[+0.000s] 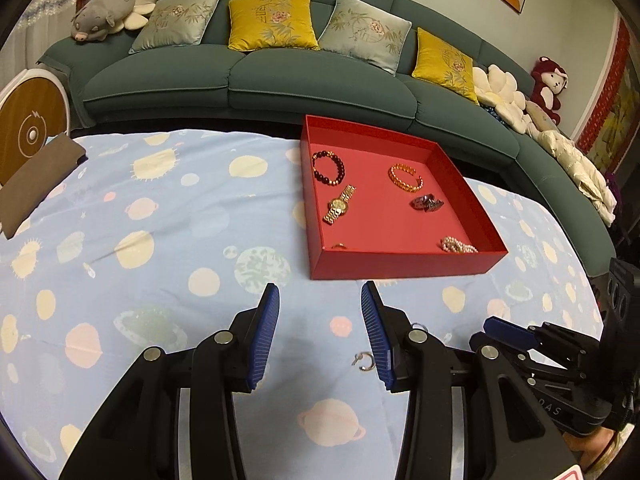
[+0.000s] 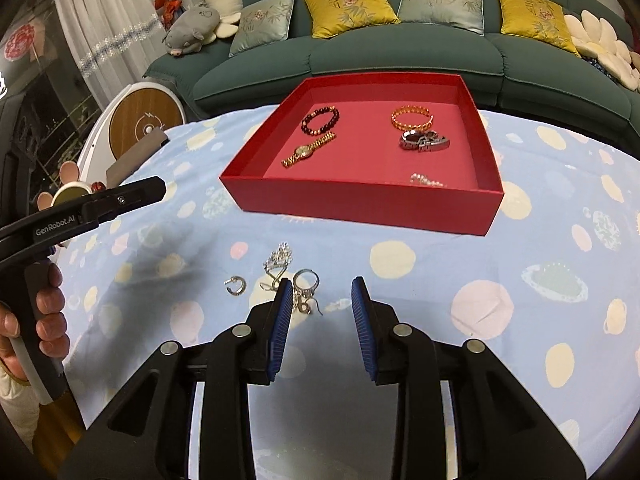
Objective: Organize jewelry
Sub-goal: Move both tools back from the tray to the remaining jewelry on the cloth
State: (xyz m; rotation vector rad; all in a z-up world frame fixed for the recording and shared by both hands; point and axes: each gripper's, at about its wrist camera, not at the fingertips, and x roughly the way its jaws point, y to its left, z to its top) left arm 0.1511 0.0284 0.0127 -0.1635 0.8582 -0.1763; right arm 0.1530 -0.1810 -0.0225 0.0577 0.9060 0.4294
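Left wrist view: the left gripper point(image 1: 320, 296) hangs open and empty above the planet-print blue cloth point(image 1: 168, 216); a small silver hoop earring point(image 1: 365, 361) lies between its pads, untouched. The shallow red cardboard tray point(image 1: 404, 266) near the cloth's far edge holds a gold metal watch point(image 1: 340, 204).

Right wrist view: the right gripper point(image 2: 322, 286) is parted and empty, silver rings and chain point(image 2: 294, 284) by its left pad, short of the tray's near wall.

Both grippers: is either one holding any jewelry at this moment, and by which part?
Nothing is held. The left gripper and right gripper stand open and empty above loose silver pieces.
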